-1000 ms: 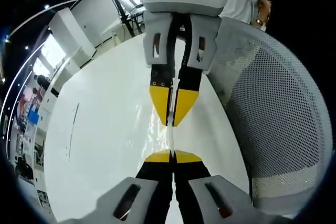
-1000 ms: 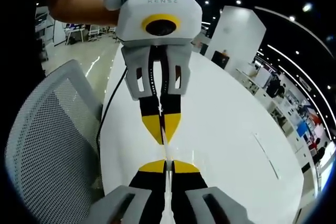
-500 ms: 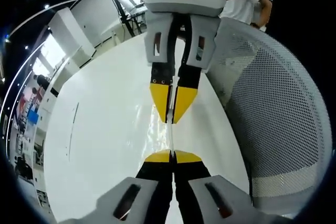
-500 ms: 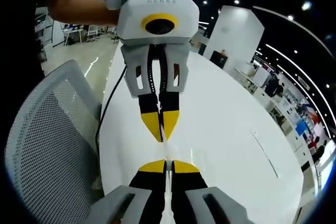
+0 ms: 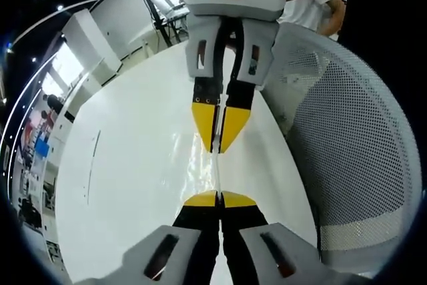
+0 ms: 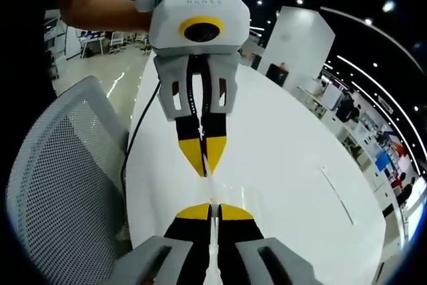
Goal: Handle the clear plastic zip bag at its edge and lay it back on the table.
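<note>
table: white, glossy, rounded top (image 5: 127,185), thin dark line marked on it (image 5: 92,165)
room: open office, ceiling spots, white pillar (image 6: 301,38); grey mesh chair (image 5: 353,158) just beside the table edge; black cable (image 6: 137,139) runs along the edge on the chair side
zip bag: clear, thin, seen edge-on as a bright glinting strip (image 5: 217,171), stretched between the two grippers above the table
left gripper (image 5: 218,199): yellow-tipped fingers pinched together on one bag edge
right gripper (image 6: 209,213): fingers pinched together on the opposite edge, facing the left one tip to tip
</note>
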### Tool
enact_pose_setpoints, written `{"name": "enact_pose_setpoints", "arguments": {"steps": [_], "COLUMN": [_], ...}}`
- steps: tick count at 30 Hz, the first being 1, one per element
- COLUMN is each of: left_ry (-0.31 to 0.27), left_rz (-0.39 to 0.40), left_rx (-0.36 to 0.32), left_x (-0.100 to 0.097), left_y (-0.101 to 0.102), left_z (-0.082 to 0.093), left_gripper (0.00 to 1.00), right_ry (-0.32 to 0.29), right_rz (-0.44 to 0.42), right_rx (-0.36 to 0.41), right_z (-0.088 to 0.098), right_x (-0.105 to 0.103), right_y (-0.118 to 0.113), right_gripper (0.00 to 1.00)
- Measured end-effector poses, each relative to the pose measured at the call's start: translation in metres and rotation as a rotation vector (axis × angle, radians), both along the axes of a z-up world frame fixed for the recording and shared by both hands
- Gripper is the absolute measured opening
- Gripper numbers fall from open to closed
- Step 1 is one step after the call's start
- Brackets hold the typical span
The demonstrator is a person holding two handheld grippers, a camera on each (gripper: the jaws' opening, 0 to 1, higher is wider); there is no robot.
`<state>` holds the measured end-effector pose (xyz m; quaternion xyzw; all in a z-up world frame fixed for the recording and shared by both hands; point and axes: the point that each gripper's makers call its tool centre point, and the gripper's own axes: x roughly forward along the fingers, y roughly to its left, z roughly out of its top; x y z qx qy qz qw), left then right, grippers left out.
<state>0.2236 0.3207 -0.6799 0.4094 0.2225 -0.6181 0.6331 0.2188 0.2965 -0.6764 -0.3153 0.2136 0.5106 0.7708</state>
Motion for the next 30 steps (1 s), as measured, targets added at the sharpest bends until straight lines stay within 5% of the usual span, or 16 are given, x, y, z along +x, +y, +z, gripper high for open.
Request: {"name": "enact_pose_setpoints", "arguments": {"steps": [30], "left_ry": [0.003], "left_rz": [0.014], "left_rx": [0.009], "left_x": [0.002], "left_y": [0.009], "left_z": [-0.001], "left_gripper": [0.00], "right_ry": [0.009], "right_rz": [-0.032], "right_rx": [-0.005], "right_z": [-0.003], "right_x": [0.001], "right_y": [-0.012], "right_gripper": [0.00]}}
